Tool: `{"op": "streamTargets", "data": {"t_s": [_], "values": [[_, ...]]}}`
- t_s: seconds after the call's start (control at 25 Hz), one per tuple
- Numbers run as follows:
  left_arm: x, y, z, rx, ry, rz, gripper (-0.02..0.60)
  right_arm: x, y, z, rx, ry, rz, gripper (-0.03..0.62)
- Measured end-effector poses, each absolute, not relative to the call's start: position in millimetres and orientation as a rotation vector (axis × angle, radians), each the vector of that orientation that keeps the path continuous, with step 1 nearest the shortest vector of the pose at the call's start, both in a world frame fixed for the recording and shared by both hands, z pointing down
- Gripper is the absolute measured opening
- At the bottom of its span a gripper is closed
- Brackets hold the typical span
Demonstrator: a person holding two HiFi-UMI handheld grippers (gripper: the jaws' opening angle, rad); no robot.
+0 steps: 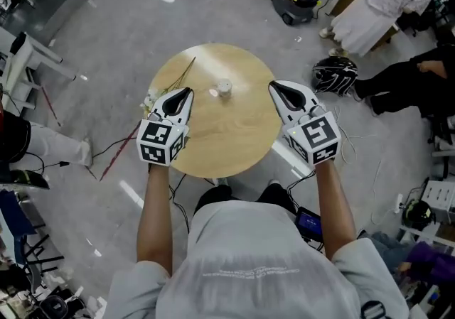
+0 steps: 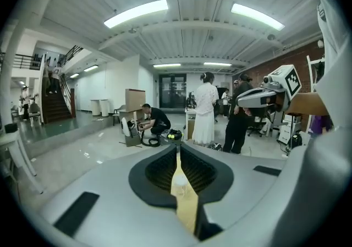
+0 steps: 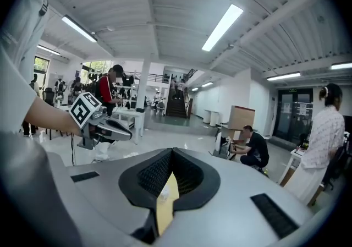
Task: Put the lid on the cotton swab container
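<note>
No lettering, brand or number can be read.

- Left tool (image 1: 186,90): the left marker cube (image 1: 162,142) behind its tips carries black-and-white square code patterns on its faces, with no letters or digits.
- Right tool (image 1: 274,85): the right marker cube (image 1: 318,138) behind its tips carries patterns of the same kind, each face different.
- Shirt (image 1: 249,239), behind both tools: two lines of small pale print (image 1: 250,269) across the back, too small to read.
- Left gripper view: the right marker cube (image 2: 290,79), up and to the right of the tool, shows one square pattern.
- Right gripper view: the left marker cube (image 3: 85,109), to the left of the tool, shows one square pattern.
</note>
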State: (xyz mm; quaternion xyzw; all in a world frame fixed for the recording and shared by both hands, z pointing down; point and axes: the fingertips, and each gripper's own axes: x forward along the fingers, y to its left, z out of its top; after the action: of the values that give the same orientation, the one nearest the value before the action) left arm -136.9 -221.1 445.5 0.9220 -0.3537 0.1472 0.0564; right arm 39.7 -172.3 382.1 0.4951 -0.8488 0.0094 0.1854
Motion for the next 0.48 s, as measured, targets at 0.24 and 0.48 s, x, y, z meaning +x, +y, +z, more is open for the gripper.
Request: {"op": "streamTargets", "data": {"t_s": [0.24, 0.48], "values": [[-108.7, -237.0, 499.7, 2.694, -0.926, 0.48, 0.101, 54.8, -188.6, 414.0, 1.422, -2.346, 0.093, 0.028], [-92.5, -247.6, 570.7, 2.523, -0.91, 0.521, 0.131, 78.6, -201.9, 462.5, 1.378, -2.334, 0.182, 0.026]]}}
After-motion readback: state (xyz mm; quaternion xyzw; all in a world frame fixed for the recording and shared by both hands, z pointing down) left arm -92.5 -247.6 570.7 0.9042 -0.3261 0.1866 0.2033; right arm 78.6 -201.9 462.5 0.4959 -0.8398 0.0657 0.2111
